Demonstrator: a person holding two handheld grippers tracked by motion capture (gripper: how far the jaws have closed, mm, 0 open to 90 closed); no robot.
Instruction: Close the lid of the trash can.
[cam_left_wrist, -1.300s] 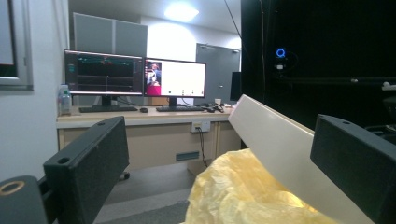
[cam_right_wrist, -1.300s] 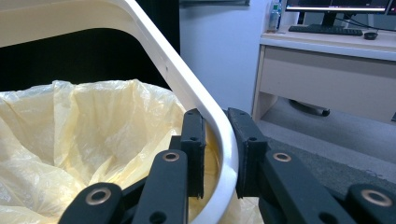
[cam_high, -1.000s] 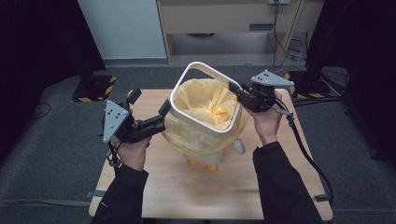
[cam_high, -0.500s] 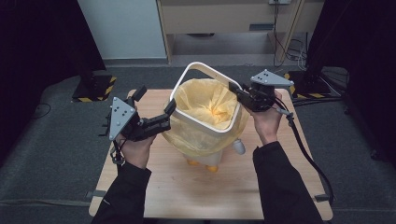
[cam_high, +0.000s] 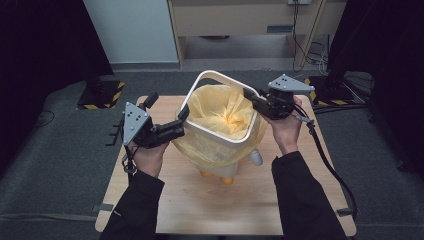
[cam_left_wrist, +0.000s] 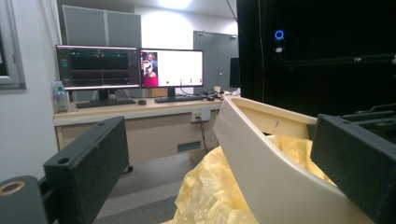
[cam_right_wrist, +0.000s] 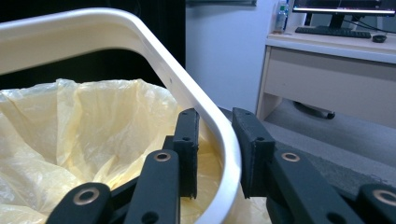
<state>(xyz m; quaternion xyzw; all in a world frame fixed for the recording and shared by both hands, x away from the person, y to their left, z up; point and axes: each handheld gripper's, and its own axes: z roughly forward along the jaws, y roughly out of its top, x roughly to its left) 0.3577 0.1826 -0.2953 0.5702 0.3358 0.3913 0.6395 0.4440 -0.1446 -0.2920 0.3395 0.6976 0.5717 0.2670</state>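
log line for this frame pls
right gripper: shut on white ring | left gripper: open, straddling ring's opposite side | yellow bag: lines bin

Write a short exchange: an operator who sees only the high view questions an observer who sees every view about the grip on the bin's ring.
Operator: Is the right gripper actually on the white ring?
Observer: Yes. In the right gripper view its jaws straddle the rim, one inside against the yellow bag and one outside.
Operator: And the left gripper?
Observer: In the left gripper view its jaws stand wide apart. The ring's rim runs between them, near the right-hand jaw, with open space beside the other.
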